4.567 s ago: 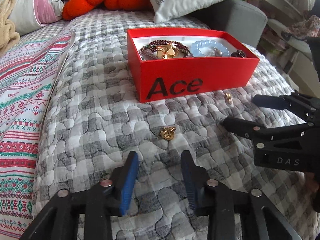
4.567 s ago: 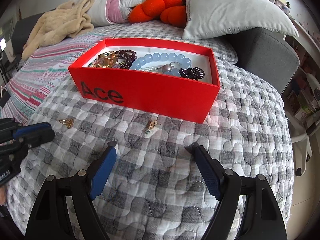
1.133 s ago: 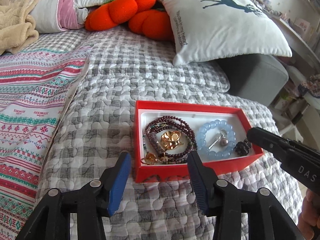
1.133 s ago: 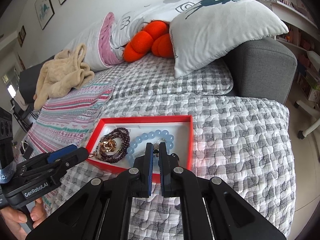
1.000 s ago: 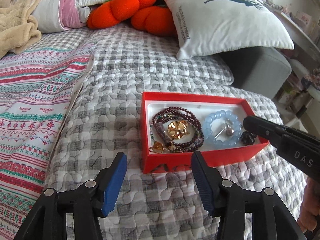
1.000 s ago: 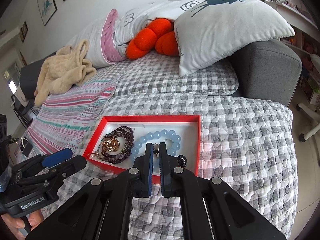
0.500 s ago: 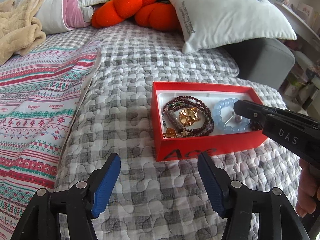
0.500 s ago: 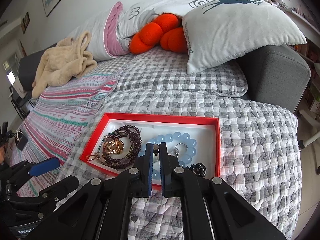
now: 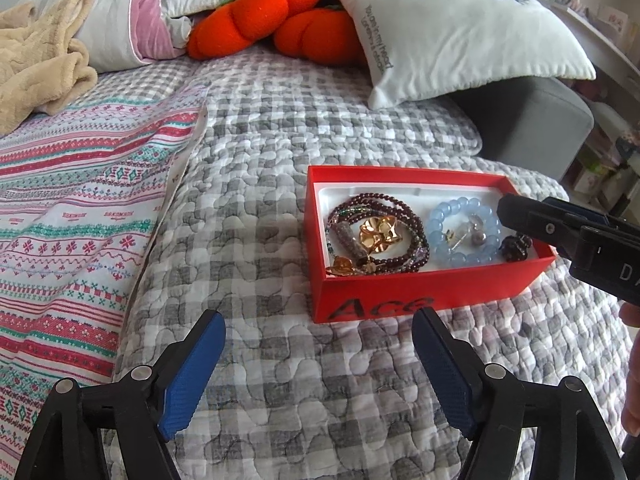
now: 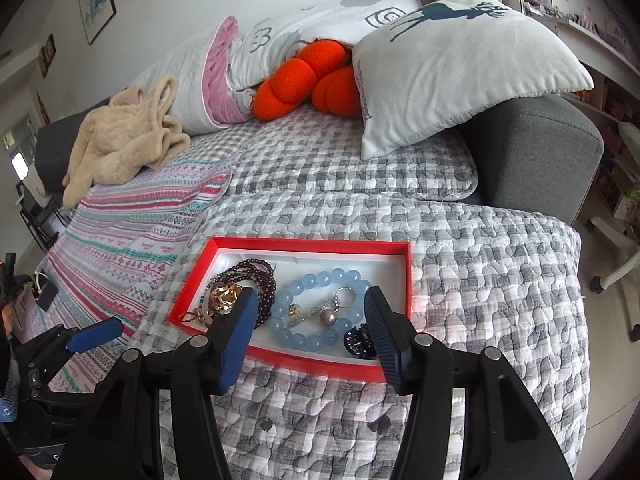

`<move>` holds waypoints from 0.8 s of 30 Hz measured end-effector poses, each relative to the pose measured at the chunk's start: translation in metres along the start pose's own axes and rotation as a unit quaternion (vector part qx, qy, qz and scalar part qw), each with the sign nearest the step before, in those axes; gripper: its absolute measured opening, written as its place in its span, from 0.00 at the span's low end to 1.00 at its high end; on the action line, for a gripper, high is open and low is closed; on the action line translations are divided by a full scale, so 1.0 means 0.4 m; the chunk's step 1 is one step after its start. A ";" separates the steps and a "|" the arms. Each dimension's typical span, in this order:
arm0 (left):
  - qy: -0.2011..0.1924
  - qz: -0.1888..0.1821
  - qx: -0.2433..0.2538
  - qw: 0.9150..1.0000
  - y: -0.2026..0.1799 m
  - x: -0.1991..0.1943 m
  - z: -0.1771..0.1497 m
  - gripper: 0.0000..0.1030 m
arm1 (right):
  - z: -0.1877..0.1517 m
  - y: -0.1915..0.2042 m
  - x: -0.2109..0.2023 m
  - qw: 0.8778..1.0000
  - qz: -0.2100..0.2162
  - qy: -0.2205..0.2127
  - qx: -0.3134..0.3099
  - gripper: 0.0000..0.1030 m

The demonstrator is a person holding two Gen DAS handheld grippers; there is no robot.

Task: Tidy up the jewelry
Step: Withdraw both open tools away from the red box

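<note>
Red box (image 9: pixel 420 294) sits on the gray quilt (image 9: pixel 256 184) with beads (image 9: pixel 380 232) and a blue bracelet (image 10: pixel 320 308) inside, and we hold our left gripper (image 9: pixel 318 354) and right gripper (image 10: pixel 308 318) wide apart.

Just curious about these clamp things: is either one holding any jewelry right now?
No. Both the left gripper and right gripper have open, empty jaws; the jewelry lies in the red box.

A: How many boxes and bracelets?
B: One red box (image 10: pixel 394 276), one blue bead bracelet (image 10: pixel 320 312), one dark red bead strand (image 9: pixel 384 208).
A: Cushions?
B: One deer pillow (image 10: pixel 460 64), one orange knot cushion (image 9: pixel 272 20).
</note>
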State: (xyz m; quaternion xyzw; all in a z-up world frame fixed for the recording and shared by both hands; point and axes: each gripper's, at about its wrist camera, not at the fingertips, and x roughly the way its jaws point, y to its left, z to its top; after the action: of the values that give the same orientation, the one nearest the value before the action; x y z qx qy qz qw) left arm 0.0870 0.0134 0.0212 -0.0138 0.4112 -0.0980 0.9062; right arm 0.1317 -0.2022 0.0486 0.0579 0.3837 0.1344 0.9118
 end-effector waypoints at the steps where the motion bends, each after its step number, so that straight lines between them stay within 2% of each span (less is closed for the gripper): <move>1: -0.001 0.003 0.000 1.000 -0.002 -0.001 -0.002 0.83 | -0.002 -0.004 -0.004 1.000 -0.005 0.000 0.000 0.60; 4: -0.004 0.012 0.001 1.000 -0.009 -0.008 -0.010 0.90 | -0.008 -0.014 -0.015 1.000 -0.016 0.007 0.003 0.62; 9: 0.003 0.029 0.005 1.000 -0.027 -0.010 -0.027 0.98 | -0.039 -0.026 -0.040 0.999 -0.034 0.039 -0.004 0.77; 14: 0.019 0.041 -0.003 0.999 -0.036 -0.005 -0.045 0.99 | -0.092 -0.043 -0.062 0.996 -0.029 0.082 0.013 0.78; 19: 0.034 0.055 -0.016 0.998 -0.037 -0.004 -0.062 0.99 | -0.114 -0.040 -0.105 0.995 -0.073 0.062 -0.019 0.84; 24: 0.052 0.069 -0.017 0.996 -0.034 -0.016 -0.071 0.99 | -0.135 -0.045 -0.132 0.992 -0.105 0.062 -0.020 0.90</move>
State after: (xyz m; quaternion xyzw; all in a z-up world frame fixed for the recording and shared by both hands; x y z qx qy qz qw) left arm 0.0595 0.0027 0.0086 0.0040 0.4595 -0.0283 0.8877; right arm 0.0614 -0.2345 0.0431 -0.0090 0.4405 0.0486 0.8964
